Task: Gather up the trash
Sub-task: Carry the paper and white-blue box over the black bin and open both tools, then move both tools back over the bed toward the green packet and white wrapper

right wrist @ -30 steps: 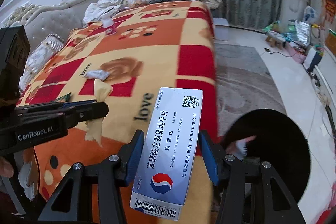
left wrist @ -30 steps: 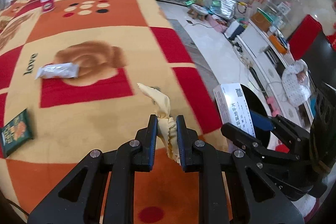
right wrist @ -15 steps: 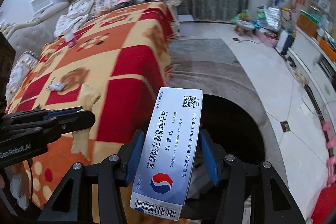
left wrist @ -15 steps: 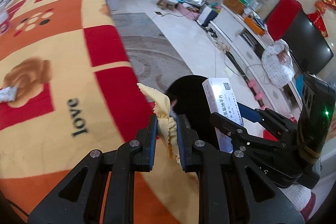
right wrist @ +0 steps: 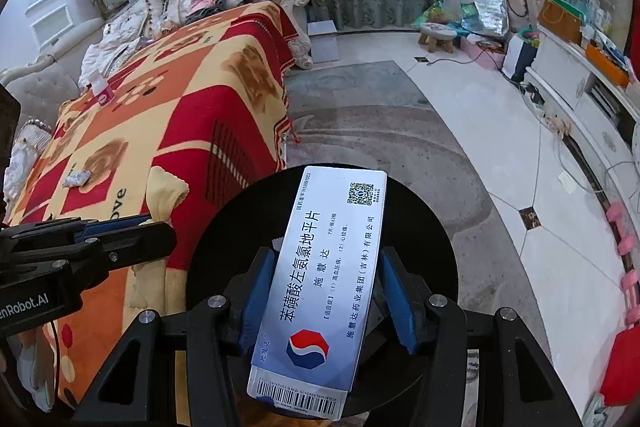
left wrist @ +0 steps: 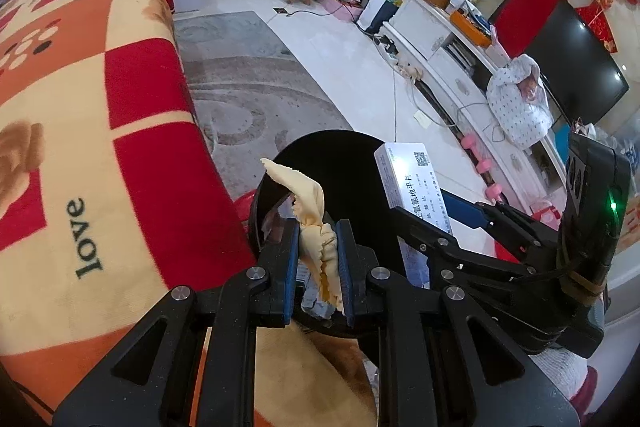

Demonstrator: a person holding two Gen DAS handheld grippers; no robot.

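Yellow rag [left wrist: 318, 227] pinched in left tool [left wrist: 319, 259], over black bin [left wrist: 352, 163]

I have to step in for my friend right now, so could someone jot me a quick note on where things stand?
Left tongs: shut on the yellow cloth scrap, held over the black bin.
Right tongs: shut on the medicine box, also above the bin.
Done: both pieces carried to the bin.
Left: drop both in; a crumpled wrapper and small bottle remain on the blanket.
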